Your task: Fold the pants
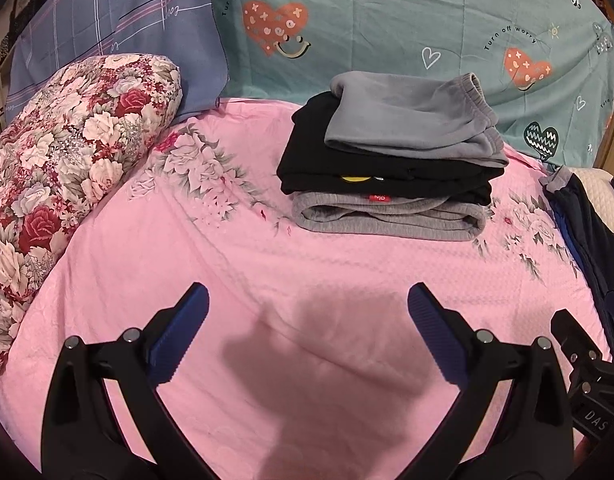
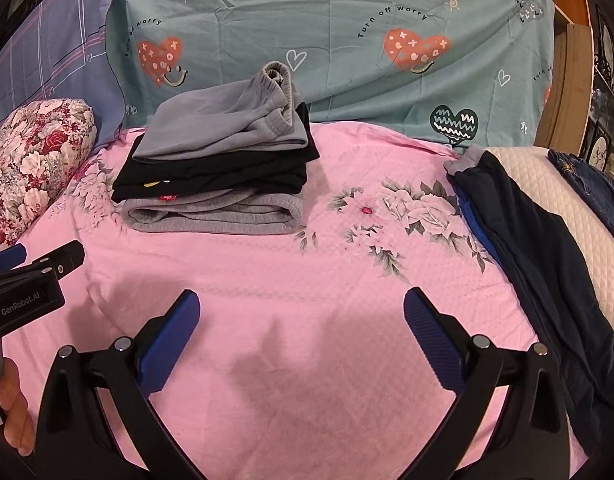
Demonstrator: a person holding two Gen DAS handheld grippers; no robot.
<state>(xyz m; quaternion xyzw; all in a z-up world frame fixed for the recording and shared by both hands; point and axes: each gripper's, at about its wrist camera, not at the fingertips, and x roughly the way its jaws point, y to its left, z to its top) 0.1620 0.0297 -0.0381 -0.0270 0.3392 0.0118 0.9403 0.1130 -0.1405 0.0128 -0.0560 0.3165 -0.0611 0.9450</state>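
Note:
A stack of folded pants (image 1: 391,160) lies on the pink floral bedsheet (image 1: 227,264): blue-grey pants on top, black in the middle, light grey at the bottom. It also shows in the right wrist view (image 2: 219,168). Dark navy pants (image 2: 539,256) with a grey waistband and blue trim lie unfolded along the right side of the bed, and show at the right edge of the left wrist view (image 1: 591,240). My left gripper (image 1: 307,300) is open and empty above the sheet. My right gripper (image 2: 301,304) is open and empty, left of the navy pants.
A floral pillow (image 1: 67,160) lies at the left. A teal heart-print sheet (image 1: 387,28) and a purple checked one (image 1: 107,20) hang behind the bed. A white quilted cover (image 2: 579,232) lies under the navy pants. The left gripper's body (image 2: 27,284) shows at the left edge.

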